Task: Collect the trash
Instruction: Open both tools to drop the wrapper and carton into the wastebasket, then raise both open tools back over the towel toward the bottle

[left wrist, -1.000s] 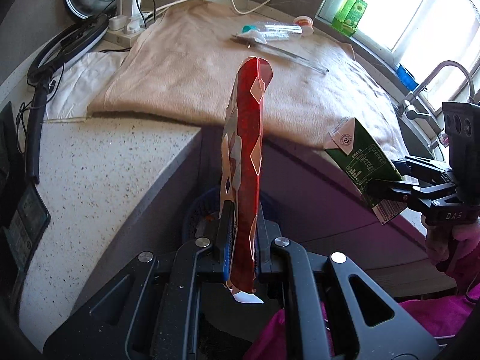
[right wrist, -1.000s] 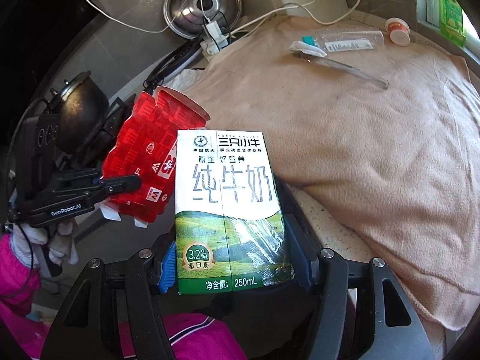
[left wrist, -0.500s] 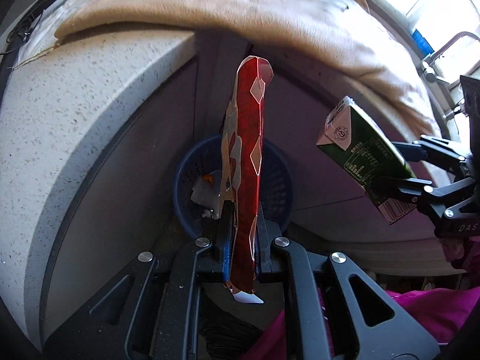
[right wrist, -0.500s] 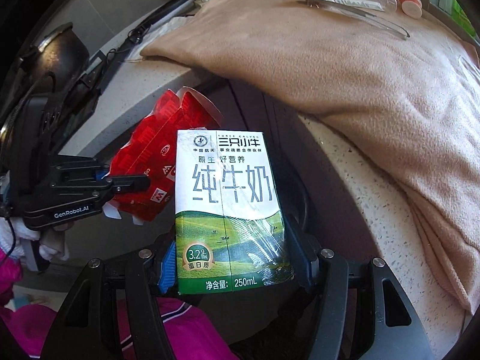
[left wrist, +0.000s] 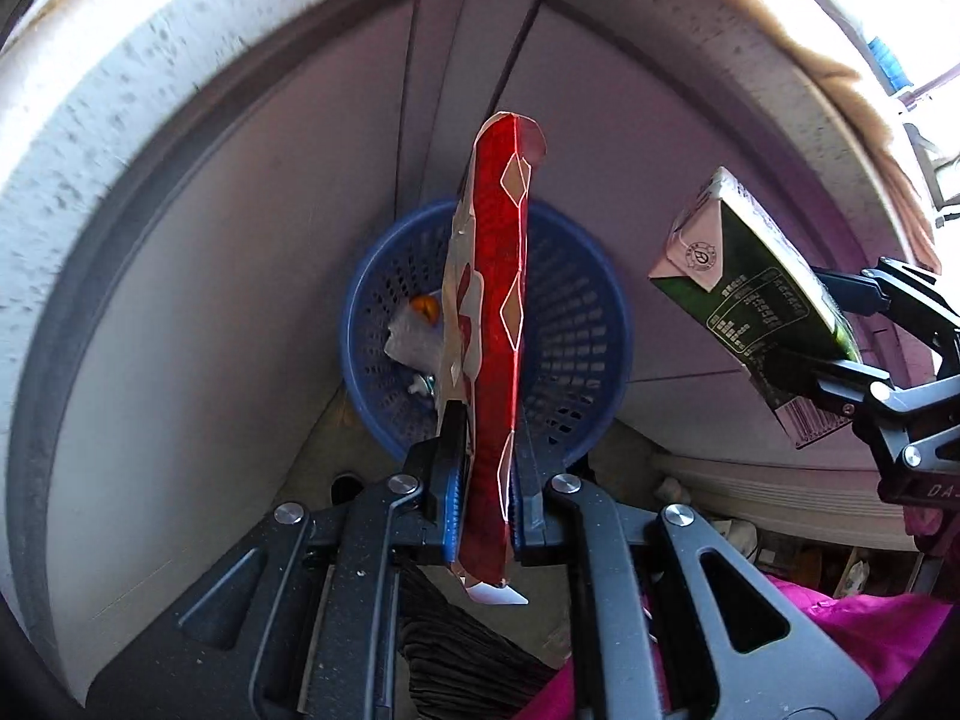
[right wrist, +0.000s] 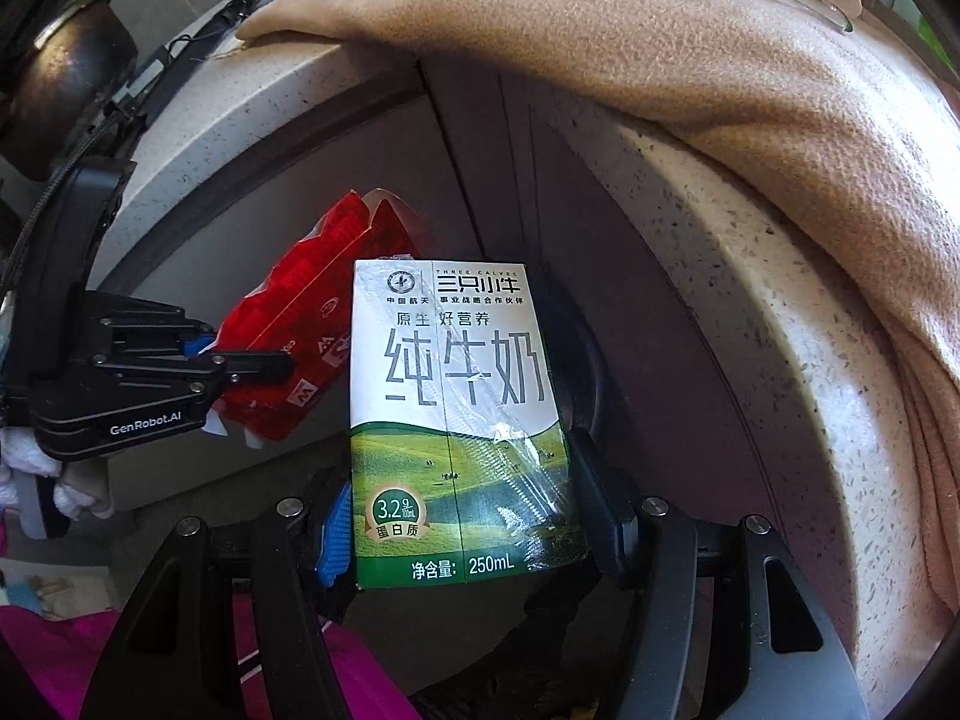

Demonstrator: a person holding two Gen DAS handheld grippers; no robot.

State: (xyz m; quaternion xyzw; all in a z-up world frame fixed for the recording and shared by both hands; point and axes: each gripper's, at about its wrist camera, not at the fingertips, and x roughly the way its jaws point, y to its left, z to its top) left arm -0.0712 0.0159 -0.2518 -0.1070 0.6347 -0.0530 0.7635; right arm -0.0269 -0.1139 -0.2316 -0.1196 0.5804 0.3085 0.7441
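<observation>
Red foil flattened thin, the snack wrapper (left wrist: 493,324) stands edge-on in the left wrist view, clamped between the two pads of the left gripper (left wrist: 489,483), which are closed tight on its lower end. Directly behind it sits a blue perforated basket (left wrist: 576,324) on the floor at the foot of a pale cabinet front (left wrist: 198,312), with crumpled white scraps and an orange bit (left wrist: 425,307) lying inside; none of this shows in the right wrist view, where the carton blocks the floor. That view instead gives the broad printed face of the milk carton (right wrist: 456,420), upright and gripped by its two sides in the right gripper (right wrist: 465,516), whose fingers are spread to the carton's width and pressed against it. It also shows the wrapper (right wrist: 300,324) side-on as a wide red sheet, and a tan towel (right wrist: 690,60) draped over the speckled countertop (right wrist: 720,252). From the left camera the carton (left wrist: 750,276) appears tilted, its folded top corner toward the basket, hanging beside and above the rim. A pink sleeve (left wrist: 870,642) fills the lower right corner.
</observation>
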